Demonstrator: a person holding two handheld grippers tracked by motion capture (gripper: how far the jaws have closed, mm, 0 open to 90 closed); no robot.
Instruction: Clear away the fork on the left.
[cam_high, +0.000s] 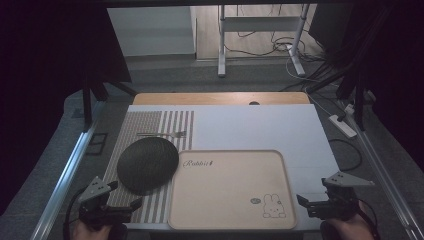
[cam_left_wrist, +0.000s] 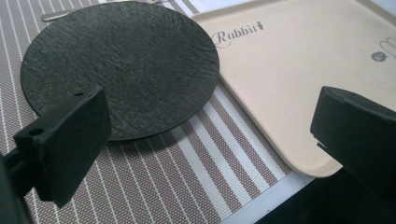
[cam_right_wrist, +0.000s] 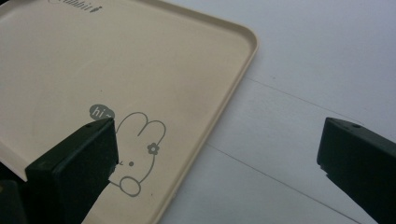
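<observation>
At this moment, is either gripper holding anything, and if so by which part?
Nothing is held. The left gripper is open near the black plate, and the right gripper is open beside the tray; nothing sits between their fingers.

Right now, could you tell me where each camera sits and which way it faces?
High view: above the person's table edge, looking forward and down on the tray, plate and fork; both hands and claws show.
Left gripper view: on the left claw, facing plate and tray; its open jaws show.
Right gripper view: on the right claw, facing the tray's rabbit corner; open jaws show.
Shared: all three see the tray.
</observation>
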